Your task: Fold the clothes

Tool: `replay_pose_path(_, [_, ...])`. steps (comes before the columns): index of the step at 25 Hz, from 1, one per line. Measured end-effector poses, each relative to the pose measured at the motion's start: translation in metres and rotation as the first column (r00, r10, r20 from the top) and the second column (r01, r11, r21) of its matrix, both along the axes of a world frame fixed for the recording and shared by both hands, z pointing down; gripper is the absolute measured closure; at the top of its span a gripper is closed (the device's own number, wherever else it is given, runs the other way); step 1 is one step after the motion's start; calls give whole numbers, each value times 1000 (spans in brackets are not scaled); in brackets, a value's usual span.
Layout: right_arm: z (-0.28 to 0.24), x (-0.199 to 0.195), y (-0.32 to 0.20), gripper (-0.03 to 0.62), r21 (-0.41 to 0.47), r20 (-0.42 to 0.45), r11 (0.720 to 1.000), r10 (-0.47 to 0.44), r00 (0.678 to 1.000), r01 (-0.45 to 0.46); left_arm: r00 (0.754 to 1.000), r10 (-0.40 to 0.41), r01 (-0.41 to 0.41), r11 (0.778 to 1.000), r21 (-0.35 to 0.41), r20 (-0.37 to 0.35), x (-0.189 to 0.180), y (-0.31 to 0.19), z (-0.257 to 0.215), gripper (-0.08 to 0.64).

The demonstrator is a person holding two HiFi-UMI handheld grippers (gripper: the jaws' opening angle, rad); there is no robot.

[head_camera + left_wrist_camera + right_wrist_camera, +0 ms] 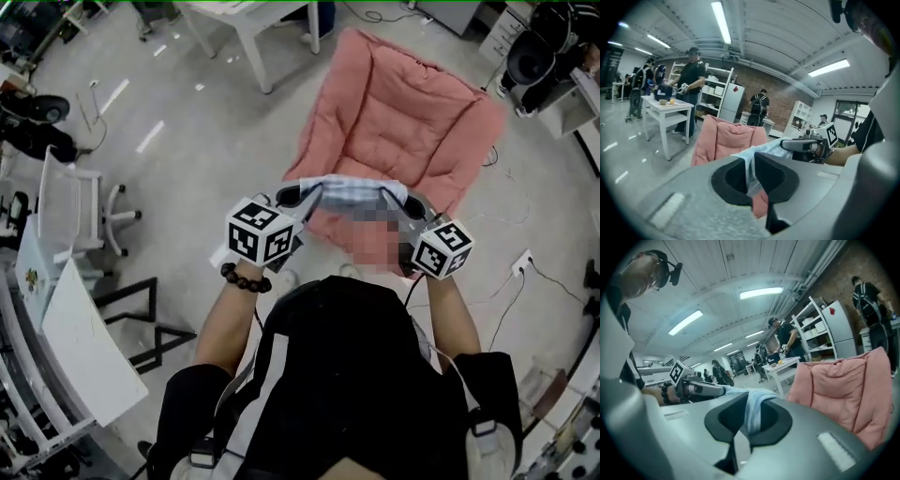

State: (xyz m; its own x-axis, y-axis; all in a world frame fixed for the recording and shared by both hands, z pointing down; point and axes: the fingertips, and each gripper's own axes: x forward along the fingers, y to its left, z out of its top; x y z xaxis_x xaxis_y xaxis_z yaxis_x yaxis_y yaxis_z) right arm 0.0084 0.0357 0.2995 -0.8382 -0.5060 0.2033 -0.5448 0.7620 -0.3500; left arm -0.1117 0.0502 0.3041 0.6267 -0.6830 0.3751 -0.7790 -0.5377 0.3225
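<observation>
A light blue checked garment hangs stretched in the air between my two grippers, in front of my chest. My left gripper is shut on its left end; in the left gripper view the cloth is pinched between the black pads. My right gripper is shut on the right end, and the right gripper view shows the blue cloth clamped in its jaws. A pink padded cushion lies on the floor just beyond the garment.
A white table stands past the cushion's far left. A white chair and a white desk are at my left. Cables run over the floor at the right. Several people stand by shelves.
</observation>
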Motion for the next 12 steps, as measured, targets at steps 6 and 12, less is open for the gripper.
replay_pose_path(6, [-5,-7,31,575,14,8,980,198,980,-198,980,197,-197,980,33,3,-7,11,-10,540])
replay_pose_path(12, [19,-4,100,575,-37,-5,923,384,923,-384,927,375,-375,927,-1,-5,-1,65,10,540])
